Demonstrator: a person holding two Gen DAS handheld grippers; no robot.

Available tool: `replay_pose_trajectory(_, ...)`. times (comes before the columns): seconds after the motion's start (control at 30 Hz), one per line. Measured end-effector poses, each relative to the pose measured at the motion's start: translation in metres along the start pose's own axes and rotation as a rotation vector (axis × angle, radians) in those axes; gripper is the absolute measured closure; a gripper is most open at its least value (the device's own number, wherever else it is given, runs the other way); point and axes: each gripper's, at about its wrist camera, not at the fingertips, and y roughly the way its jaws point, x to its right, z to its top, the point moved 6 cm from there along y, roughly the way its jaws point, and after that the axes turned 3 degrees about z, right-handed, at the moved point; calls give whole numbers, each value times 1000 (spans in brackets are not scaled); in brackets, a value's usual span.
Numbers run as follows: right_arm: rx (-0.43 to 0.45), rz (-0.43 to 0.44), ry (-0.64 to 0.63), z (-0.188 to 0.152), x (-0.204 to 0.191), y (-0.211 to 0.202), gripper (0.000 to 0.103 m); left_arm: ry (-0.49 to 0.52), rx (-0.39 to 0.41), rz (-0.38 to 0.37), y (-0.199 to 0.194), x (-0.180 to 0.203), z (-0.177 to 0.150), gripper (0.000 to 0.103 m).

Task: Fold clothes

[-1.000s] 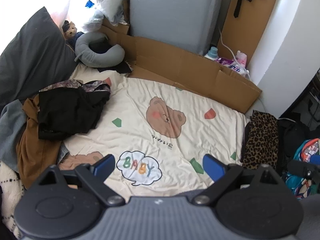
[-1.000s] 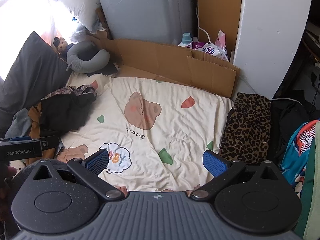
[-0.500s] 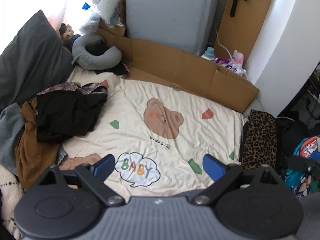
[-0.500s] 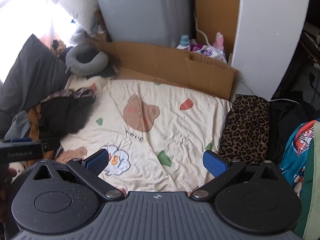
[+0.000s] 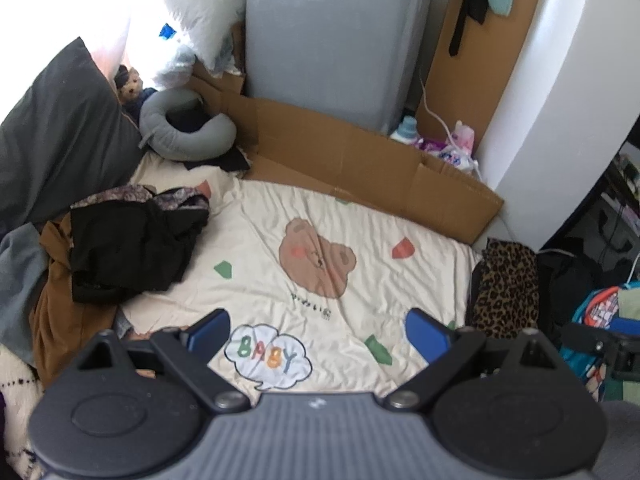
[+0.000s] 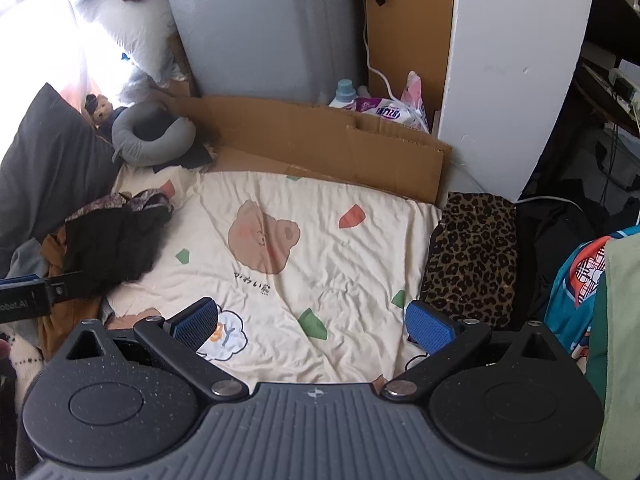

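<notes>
Overhead, both wrist views look down on a bed (image 5: pixel 432 264) spread with a cream sheet (image 5: pixel 280 216) printed with a brown bear face (image 5: pixel 316 258), coloured patches and a "BABY" cloud (image 5: pixel 268 356); most of the sheet lies bare and lightly wrinkled. Grey appliance or cabinet (image 5: pixel 332 36) stands upright at the head of the bed, with a white wall column (image 5: pixel 560 92) to its right. Flattened cardboard (image 5: pixel 360 160) runs between bed and cabinet. Dark grey pillow (image 5: pixel 52 144) leans at the far left edge. Clothes pile (image 5: pixel 128 248) sits on the left side of the sheet: black garment on top, a patterned piece behind it, brown cloth (image 5: pixel 60 312) and grey cloth beneath, spilling toward the near left corner. Leopard-print garment (image 6: pixel 472 256) lies at the right edge of the bed, well apart from the pile. Grey neck pillow (image 5: pixel 188 132) rests near the top left corner, a small teddy (image 5: pixel 130 84) just behind it. Detergent bottle (image 6: pixel 344 94) and plastic packs stand behind the cardboard. Left claw (image 5: pixel 318 332) hangs above the near sheet, blue pads spread wide, nothing between them. Right claw (image 6: pixel 316 322) likewise spread and empty, above the near right part of the sheet.
</notes>
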Motion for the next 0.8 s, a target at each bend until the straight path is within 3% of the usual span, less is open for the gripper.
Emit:
replay_pose_trajectory(0.4, 34, -2, 3, 15, -4, -14, 0, -49, 39, 22, -14, -40, 18, 7)
replay_pose_trajectory(0.8, -1, 6, -70, 25, -31, 11, 0, -117, 31, 86, 0, -109, 27, 7)
